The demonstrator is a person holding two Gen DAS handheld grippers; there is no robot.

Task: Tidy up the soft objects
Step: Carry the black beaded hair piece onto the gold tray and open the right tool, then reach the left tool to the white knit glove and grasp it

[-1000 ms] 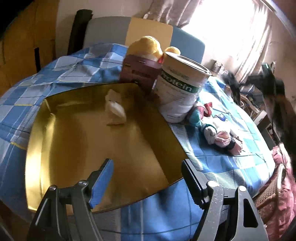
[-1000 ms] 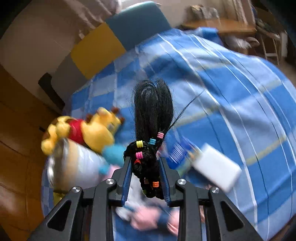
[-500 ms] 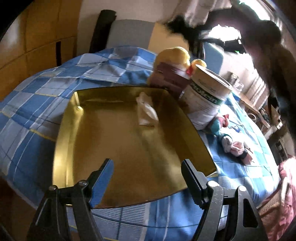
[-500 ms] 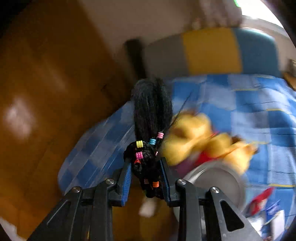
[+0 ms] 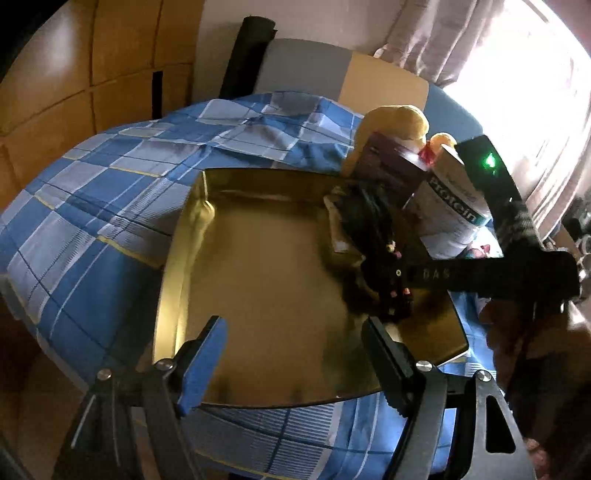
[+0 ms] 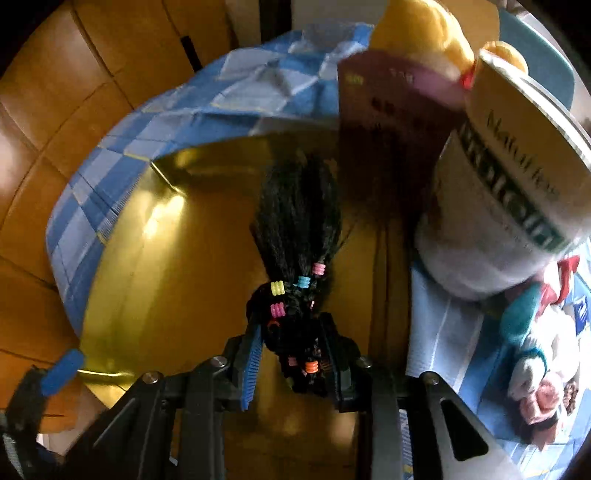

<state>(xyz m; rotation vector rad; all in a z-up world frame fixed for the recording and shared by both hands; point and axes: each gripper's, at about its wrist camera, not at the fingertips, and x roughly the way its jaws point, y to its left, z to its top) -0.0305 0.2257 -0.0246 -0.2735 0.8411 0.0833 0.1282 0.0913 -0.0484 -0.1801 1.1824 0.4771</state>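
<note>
We look down on a gold tray lying on a bed under a blue checked cover. At the tray's near edge our left gripper hangs with its jaws wide apart and nothing between them. Further right, our right gripper is over the tray's right side, its jaws opening around a bundle of black braided hair with coloured beads; the blue pad looks just clear of the bundle, and we cannot tell whether the other still presses on it. The hair's loose end fans out toward the tray's far right corner, where a pale folded cloth lies partly under it. Just past that corner stand a dark maroon box and a white protein can, with a yellow plush toy behind them. Right of the tray, small soft toys lie on the cover.
</note>
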